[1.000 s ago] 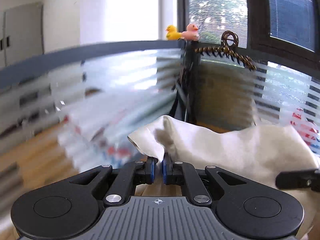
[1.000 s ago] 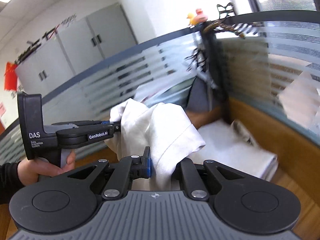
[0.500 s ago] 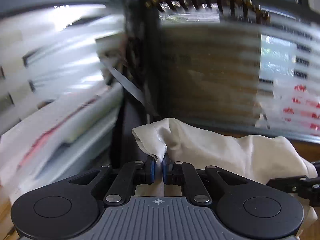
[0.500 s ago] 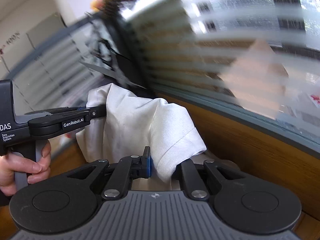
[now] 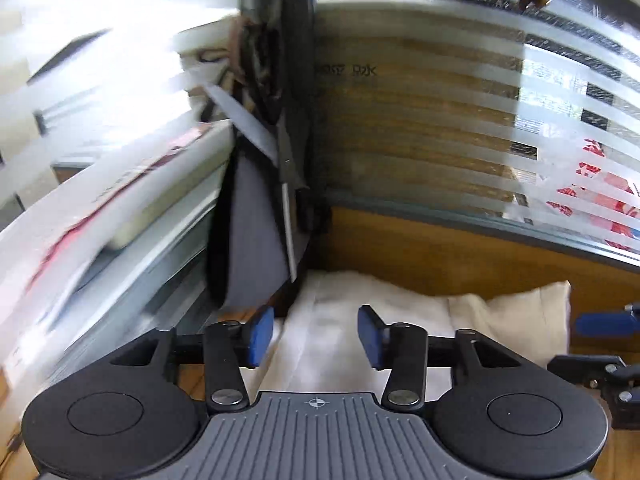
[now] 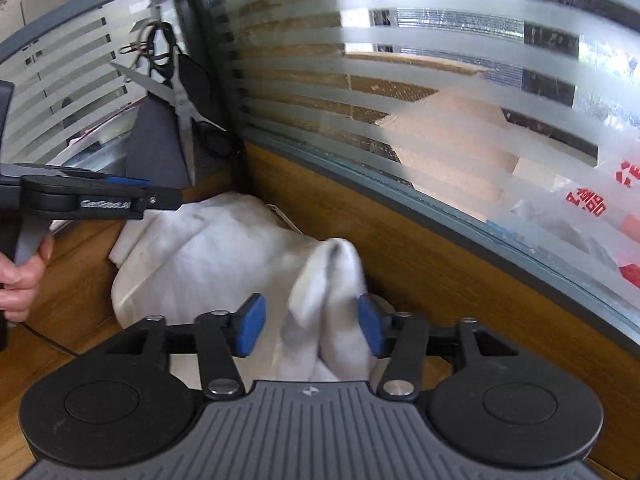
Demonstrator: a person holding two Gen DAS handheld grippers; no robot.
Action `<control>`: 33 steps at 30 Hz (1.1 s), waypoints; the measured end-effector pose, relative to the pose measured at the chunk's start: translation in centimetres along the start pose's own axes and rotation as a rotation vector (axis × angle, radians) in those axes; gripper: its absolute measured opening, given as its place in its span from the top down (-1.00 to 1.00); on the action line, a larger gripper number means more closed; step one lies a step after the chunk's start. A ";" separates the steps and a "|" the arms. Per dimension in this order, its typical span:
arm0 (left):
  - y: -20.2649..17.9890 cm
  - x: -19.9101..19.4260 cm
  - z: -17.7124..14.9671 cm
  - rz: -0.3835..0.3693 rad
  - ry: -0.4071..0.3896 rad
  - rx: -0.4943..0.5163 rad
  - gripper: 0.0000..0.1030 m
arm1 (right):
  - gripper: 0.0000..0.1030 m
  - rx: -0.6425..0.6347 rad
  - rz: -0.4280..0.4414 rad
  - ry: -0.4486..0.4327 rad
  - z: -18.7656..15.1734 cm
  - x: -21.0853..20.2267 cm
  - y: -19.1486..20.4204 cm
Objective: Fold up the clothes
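A white garment [image 5: 360, 312] lies folded in the desk corner against the wooden partition base; it also shows in the right wrist view [image 6: 208, 264]. My left gripper [image 5: 316, 336] is open just above its near edge, holding nothing. My right gripper [image 6: 312, 326] is open, and a raised fold of the cloth [image 6: 332, 300] stands loosely between its blue pads [image 6: 250, 326]. The left gripper also shows from the side in the right wrist view [image 6: 120, 200], above the garment's left part.
Frosted striped glass partitions [image 6: 440, 80] meet at a dark post. Scissors [image 6: 180, 92] and a grey pouch [image 5: 252, 232] hang in that corner. A wooden desk [image 6: 72, 280] lies under the garment. The right gripper's tip [image 5: 604, 324] shows at the right edge.
Both grippers carried the garment down into the corner and opened. The cloth has dropped from the left jaws onto the pile and hangs loose between the right jaws.
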State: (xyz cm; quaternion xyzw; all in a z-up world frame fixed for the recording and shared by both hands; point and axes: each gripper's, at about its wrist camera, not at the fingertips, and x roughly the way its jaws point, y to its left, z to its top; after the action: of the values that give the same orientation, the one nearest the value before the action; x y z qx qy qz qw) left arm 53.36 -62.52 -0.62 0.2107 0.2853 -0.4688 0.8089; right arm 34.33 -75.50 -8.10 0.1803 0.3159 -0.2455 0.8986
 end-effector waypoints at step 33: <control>-9.9 -29.4 -14.2 0.155 0.089 -0.206 -0.99 | -0.90 -0.181 0.055 -0.011 -8.9 -24.3 7.6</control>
State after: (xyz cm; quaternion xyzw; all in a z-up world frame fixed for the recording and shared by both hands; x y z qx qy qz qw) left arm 29.22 -39.85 7.41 0.1684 0.3504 -0.3635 0.8466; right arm 17.77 -57.15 2.59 0.1055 0.3267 -0.1921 0.9194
